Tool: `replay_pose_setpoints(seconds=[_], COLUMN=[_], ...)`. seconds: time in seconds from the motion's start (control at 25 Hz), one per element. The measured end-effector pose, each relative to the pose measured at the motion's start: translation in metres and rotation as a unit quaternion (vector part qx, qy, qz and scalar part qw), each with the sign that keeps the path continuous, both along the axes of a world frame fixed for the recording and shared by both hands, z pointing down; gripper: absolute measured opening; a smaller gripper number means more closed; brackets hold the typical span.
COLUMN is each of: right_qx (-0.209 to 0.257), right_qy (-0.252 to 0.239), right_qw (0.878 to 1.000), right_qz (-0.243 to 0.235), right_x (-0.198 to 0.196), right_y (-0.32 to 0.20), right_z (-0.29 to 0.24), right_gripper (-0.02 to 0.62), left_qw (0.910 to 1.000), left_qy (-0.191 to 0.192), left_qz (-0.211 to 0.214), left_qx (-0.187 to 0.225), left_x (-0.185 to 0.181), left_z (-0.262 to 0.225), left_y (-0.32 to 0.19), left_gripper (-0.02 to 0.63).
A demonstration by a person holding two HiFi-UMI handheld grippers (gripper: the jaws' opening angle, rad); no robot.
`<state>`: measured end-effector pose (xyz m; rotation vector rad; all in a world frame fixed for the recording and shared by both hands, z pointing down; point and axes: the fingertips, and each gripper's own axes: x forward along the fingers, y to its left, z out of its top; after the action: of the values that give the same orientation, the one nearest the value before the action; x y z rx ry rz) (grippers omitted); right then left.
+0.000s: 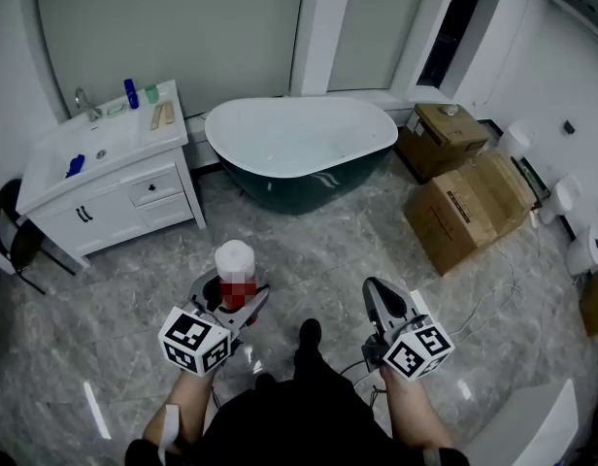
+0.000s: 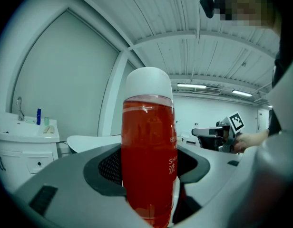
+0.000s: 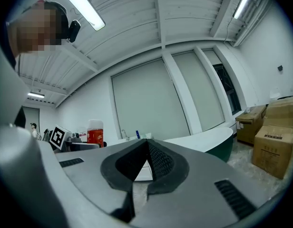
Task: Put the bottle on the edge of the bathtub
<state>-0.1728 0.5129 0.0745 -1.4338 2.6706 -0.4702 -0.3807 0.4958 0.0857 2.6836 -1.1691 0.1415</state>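
Observation:
A clear bottle of red liquid with a white cap stands upright between the jaws of my left gripper, which is shut on it above the marble floor. In the left gripper view the bottle fills the middle, and the left gripper clamps its lower part. My right gripper is held beside it, shut and empty; in its own view the right gripper has its pads meeting at the tips. The white bathtub with a dark green outside stands ahead by the window, well beyond both grippers.
A white vanity with a sink and small toiletries is at the left. Cardboard boxes stand to the right of the tub. A dark chair sits at the far left. Cables lie on the floor at the right.

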Motion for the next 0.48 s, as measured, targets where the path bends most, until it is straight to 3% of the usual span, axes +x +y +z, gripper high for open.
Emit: replay_pose_setpoints(seconds=[0.28, 0.48], right_qx=[-0.008, -0.013], right_qy=[-0.011, -0.022], right_qw=[1.000, 0.999], right_qz=[-0.008, -0.021], right_x=[0.018, 0.036], right_y=[-0.057, -0.119], right_z=[0.009, 0.015], right_gripper=[0.028, 0.028], left_qw=[0.9999, 0.9999], left_qy=[-0.004, -0.006], left_qz=[0.000, -0.003], left_qx=[-0.011, -0.015], left_x=[0.018, 0.043], left_z=[0.009, 0.010], left_y=[-0.049, -0.109], left_gripper=[0.293, 0.293])
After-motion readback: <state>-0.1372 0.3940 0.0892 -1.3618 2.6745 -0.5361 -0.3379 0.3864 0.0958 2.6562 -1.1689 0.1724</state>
